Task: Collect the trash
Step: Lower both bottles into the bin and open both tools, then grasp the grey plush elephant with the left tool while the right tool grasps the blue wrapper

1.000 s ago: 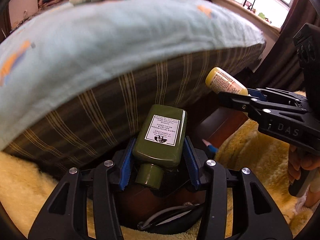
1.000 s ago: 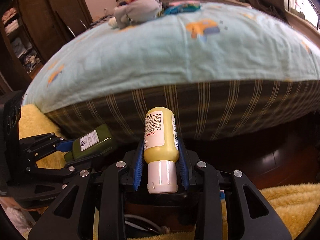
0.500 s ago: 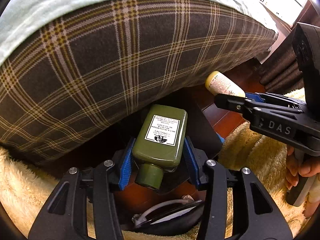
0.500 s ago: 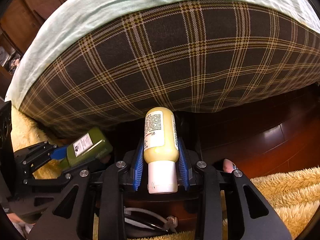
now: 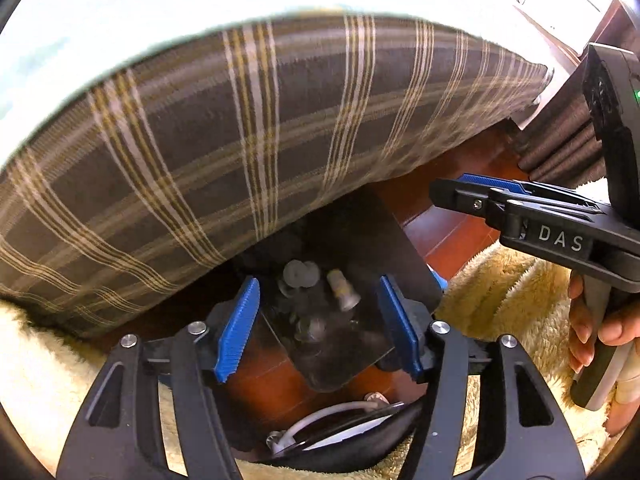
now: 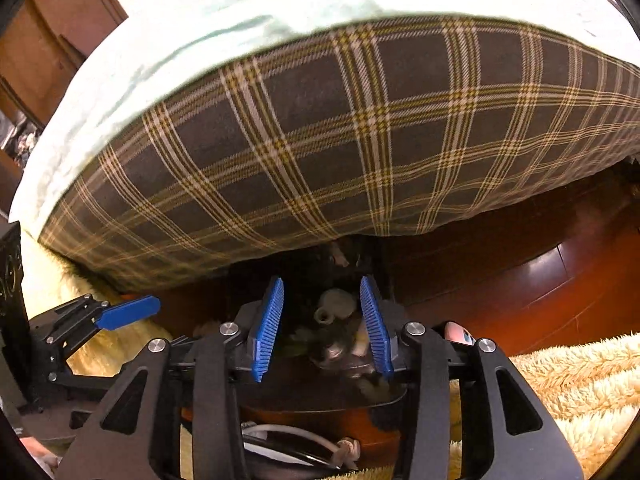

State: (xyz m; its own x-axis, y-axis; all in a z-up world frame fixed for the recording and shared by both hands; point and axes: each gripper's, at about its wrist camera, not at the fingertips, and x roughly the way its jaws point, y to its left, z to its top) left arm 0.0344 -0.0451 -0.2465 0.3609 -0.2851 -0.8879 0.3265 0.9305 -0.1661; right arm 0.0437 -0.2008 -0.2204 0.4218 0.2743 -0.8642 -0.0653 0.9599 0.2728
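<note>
My left gripper [image 5: 318, 292] hangs over a dark trash bin [image 5: 384, 236] on the floor at the foot of the bed. Its jaws are opening and nothing is between the blue pads. Down in the bin lie several blurred pieces, among them a small pale bottle [image 5: 342, 290]. My right gripper [image 6: 321, 286] is over the same bin [image 6: 304, 264], its jaws also opening with nothing between them; a pale round-necked item [image 6: 334, 305] lies below. The right gripper [image 5: 460, 192] shows at the right of the left wrist view, the left gripper [image 6: 128, 312] at the left of the right wrist view.
A bed with a dark plaid skirt [image 6: 340, 140] and a pale blue sheet [image 6: 200, 32] rises just behind the bin. A fluffy yellow rug [image 5: 508, 292] lies on both sides over a red-brown wooden floor [image 6: 540, 276]. A white cable [image 5: 332, 416] lies nearest me. A hand [image 5: 600, 320] holds the right gripper.
Both grippers have opened. The green bottle has left the left jaws and the yellow bottle has left the right jaws. Both views have sunk closer to the bin.
</note>
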